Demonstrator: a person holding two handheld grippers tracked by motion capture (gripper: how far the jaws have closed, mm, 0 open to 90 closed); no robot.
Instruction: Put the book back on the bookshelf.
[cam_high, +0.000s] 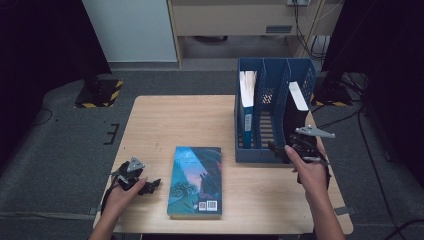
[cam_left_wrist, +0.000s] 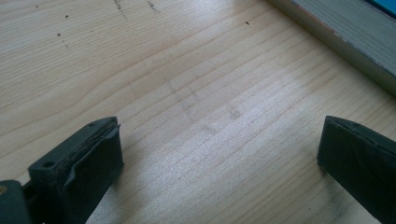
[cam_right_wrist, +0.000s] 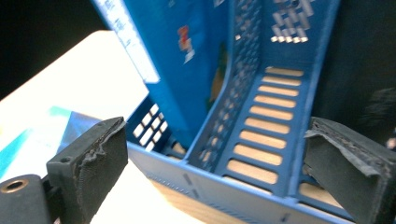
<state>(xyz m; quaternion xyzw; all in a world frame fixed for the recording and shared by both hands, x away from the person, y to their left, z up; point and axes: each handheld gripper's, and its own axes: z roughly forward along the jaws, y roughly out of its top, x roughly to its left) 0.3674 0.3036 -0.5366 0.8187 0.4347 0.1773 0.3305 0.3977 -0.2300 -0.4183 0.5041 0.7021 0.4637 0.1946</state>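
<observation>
- Wooden table (cam_high: 165, 120) carried a blue file rack (cam_high: 272, 152) at its right and a book (cam_high: 196, 181) lying flat, cover up, near the front edge
- Left gripper (cam_high: 150, 186) rested low on the table just left of the book, its jaws spread wide with nothing between them; in the left gripper view the book's page edge (cam_left_wrist: 348, 39) ran across the upper right corner, apart from the jaws
- Right gripper (cam_high: 280, 149) sat at the rack's front wall, jaws wide apart and holding nothing
- Right gripper view looked into the rack's middle compartment (cam_right_wrist: 261, 140), slotted floor bare
- Blue book (cam_high: 246, 107) stood leaning in the left compartment; a dark book (cam_high: 295, 112) stood in the right one
</observation>
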